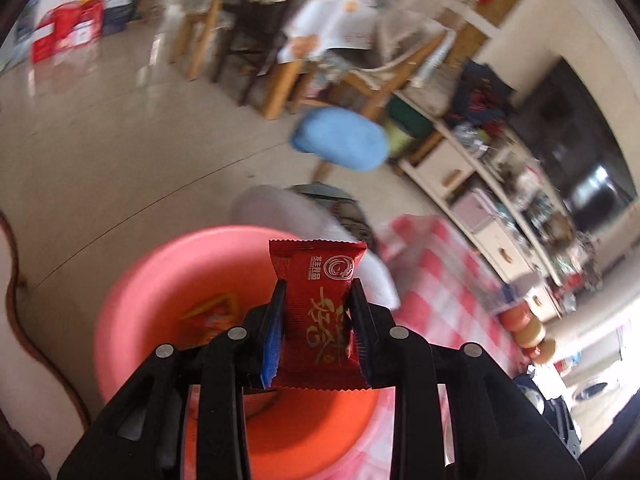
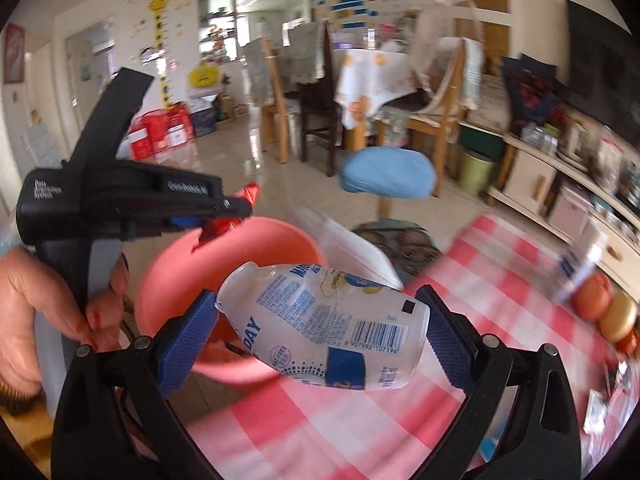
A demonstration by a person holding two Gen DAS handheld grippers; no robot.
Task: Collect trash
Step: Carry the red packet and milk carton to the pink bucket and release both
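Red foil sits clamped in my left tool (image 1: 316,312) — a sealed snack wrapper (image 1: 318,304) standing upright between the pads, which are drawn in close on its narrow middle. I hold it by the waist so both crimped ends stick out free and it should drop cleanly when I let go. Directly below and just beyond that tool lies the pink basin (image 1: 132,292), with another orange-red wrapper (image 1: 212,314) already lying inside; I judge that this is where the trash goes, which is why the wrapper hangs over its mouth.

My right tool (image 2: 320,320) stands much wider, its blue pads pressing on the two ends of an empty white drink bottle (image 2: 324,320) — neck at one pad, base at the other, the bottle lying crosswise and slightly tilted. Gripped end to end, the thin plastic should not crush. It hangs above the checked cloth of the bench (image 2: 340,420), just beside the basin's near rim and not yet over it.

Beyond this tool's left finger, my left hand (image 2: 36,312) carries the other tool above the basin. Farther off stand a blue-cushioned stool (image 2: 386,176) and dining chairs, blurred.
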